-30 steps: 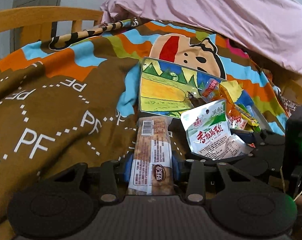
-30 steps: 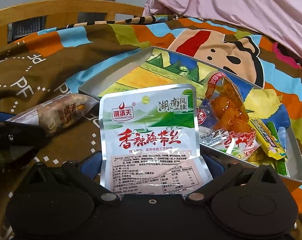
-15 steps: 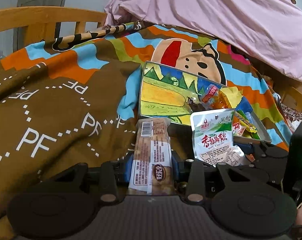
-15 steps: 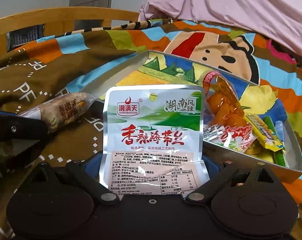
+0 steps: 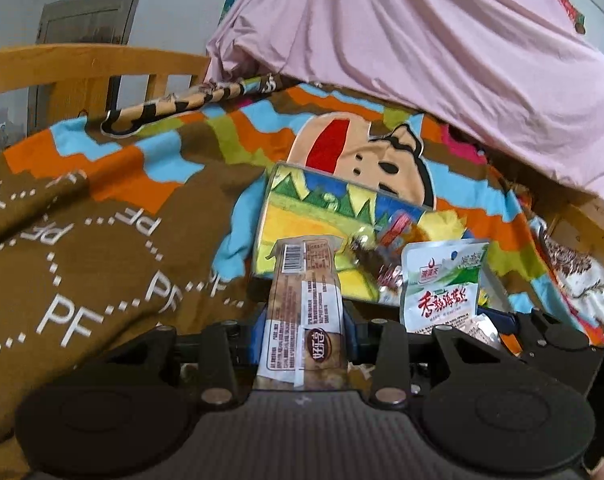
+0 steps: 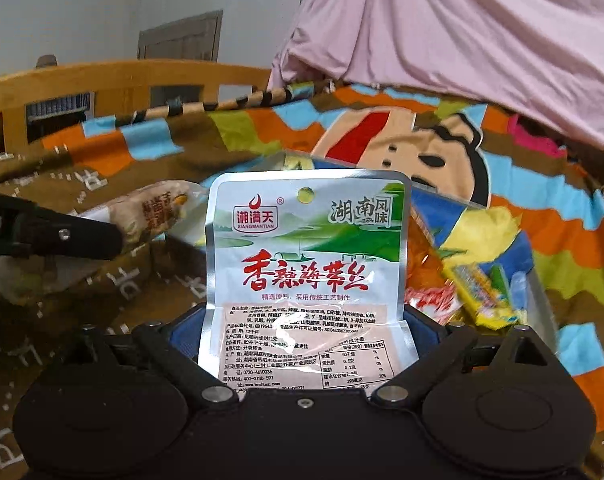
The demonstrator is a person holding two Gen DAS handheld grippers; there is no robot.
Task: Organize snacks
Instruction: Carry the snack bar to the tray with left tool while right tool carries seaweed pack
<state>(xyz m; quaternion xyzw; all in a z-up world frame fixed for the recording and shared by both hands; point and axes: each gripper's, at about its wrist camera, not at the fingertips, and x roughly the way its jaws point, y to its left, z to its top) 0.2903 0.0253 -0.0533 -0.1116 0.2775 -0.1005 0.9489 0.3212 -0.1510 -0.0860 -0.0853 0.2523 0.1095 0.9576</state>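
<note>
**Two snack packets held over the bed, tin just beyond**

Long brown-and-white wrapped snack bar (image 5: 304,316) with a barcode at its far end: clamped between the blue pads of the left hand-held gripper (image 5: 305,330), standing roughly upright and pointing away from the camera. In the right wrist view the same bar (image 6: 150,212) shows at left, sticking out past the dark arm of the left hand-held gripper (image 6: 54,234).

Flat white-and-green foil pouch with red Chinese lettering (image 6: 306,276): pinched by its lower edges in the right hand-held gripper (image 6: 306,340), jaws spread wide on the pouch's full width, having just narrowed slightly onto it. Pouch stands upright, label facing the camera. From the left wrist view it (image 5: 442,284) sits to the right of the bar, near it but apart.

Behind both packets: shallow rectangular tin with a painted landscape inside (image 5: 302,220), lying open on the bed. Its right end holds a heap of small snacks (image 6: 474,288) – orange, yellow and red wrappers; single items hard to separate.

Tin rests on a brown blanket with white "PF" lettering and bright cartoon patches (image 5: 102,248). Beyond: crumpled pink sheet (image 5: 422,48), wooden bed rail (image 5: 82,64), grey wall with a door (image 6: 182,40).
</note>
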